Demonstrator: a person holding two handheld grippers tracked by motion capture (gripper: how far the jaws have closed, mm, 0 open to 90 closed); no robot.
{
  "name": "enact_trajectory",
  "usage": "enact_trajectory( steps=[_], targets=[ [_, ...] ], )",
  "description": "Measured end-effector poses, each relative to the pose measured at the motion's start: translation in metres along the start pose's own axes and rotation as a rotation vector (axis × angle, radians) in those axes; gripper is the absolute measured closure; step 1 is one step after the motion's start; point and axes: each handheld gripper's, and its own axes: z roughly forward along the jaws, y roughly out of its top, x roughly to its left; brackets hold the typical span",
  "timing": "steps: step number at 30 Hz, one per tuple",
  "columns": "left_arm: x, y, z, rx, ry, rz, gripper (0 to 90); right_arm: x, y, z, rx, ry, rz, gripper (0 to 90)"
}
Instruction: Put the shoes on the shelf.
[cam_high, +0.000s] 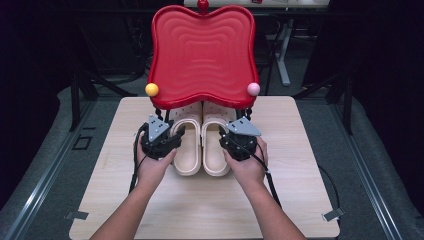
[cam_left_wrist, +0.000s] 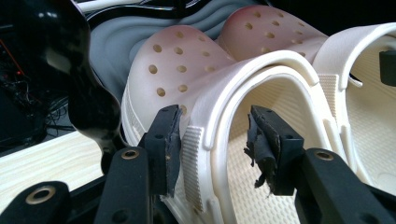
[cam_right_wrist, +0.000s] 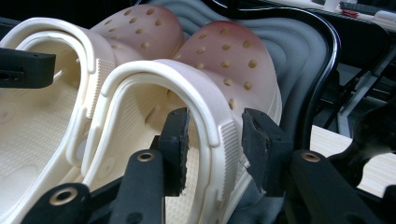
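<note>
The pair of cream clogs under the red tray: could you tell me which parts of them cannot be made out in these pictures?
- High view: the toes of the clogs are hidden by the red tray above them.
- Left gripper view: the left clog's heel is cut off by the bottom edge, behind the left hand-held gripper.
- Right gripper view: the right clog's heel is likewise cut off, behind the right hand-held gripper.

Dim lab: bare wooden table (cam_high: 300, 200) (metal stands (cam_high: 80, 95) behind)
</note>
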Motion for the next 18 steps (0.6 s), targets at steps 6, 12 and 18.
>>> enact_trajectory(
  steps=[6,12,18],
  targets=[
    [0.0,-0.002,-0.006,-0.011,-0.004,-0.012,53.1,-0.001,-0.007,-0.006,-0.008,0.016,-0.004,59.7],
    [-0.002,-0.007,-0.014,-0.016,-0.015,-0.013,53.3,-0.002,-0.012,-0.015,-0.015,0.02,-0.009,59.7],
    [-0.005,-0.012,-0.021,-0.015,-0.013,-0.019,55.2,0.001,-0.021,-0.026,-0.046,0.029,-0.008,61.2]
  ],
)
